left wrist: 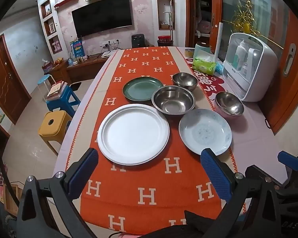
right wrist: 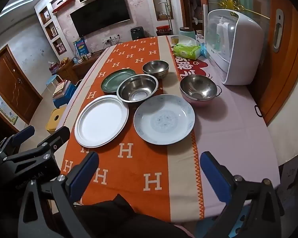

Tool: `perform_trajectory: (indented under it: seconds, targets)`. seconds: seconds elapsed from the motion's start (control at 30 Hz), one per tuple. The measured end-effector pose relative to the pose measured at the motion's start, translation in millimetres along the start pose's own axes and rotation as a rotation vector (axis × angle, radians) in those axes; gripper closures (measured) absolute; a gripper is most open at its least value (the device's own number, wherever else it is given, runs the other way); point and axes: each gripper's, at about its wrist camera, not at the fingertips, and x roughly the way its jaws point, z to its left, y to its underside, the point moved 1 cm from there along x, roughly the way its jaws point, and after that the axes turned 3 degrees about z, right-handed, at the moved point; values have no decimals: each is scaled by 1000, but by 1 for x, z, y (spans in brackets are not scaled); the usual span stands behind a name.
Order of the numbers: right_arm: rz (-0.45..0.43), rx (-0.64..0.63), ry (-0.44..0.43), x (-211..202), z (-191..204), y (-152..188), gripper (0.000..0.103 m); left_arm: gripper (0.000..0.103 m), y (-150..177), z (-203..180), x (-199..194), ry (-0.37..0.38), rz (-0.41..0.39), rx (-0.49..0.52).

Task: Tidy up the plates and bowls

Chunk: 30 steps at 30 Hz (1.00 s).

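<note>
the green plate [right wrist: 115,82] has its near right edge hidden behind the big steel bowl [right wrist: 137,91] in the right wrist view, and the far bowl [left wrist: 185,81] may be two stacked, too small to tell. the blue plate [left wrist: 205,132] loses its near rim behind a left gripper finger [left wrist: 216,173]. bottles inside the white cabinet [left wrist: 250,67] are blurred behind its cover, and the red print [left wrist: 205,83] on the cloth beside it is partly covered by bowls.

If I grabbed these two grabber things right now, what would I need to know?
Left gripper and right gripper: both open, empty, hovering at the table's near edge.
Laid out singly: white plate, blue-patterned plate, green plate, large steel bowl, far steel bowl, pink-bottomed steel bowl.
Done: nothing stacked yet.
Left: stack plates together, nest bowls.
</note>
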Motion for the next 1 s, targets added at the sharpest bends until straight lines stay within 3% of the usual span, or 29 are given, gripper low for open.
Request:
perform_trajectory:
  seconds: [0.53,1.0]
  targets:
    - [-4,-6,14,-1,-7,-2,1,1,-7,1,2,34,-12,4]
    - [-10,-13,15,-2,11,-5,1,1,-2,11,-4,31,-25,-24]
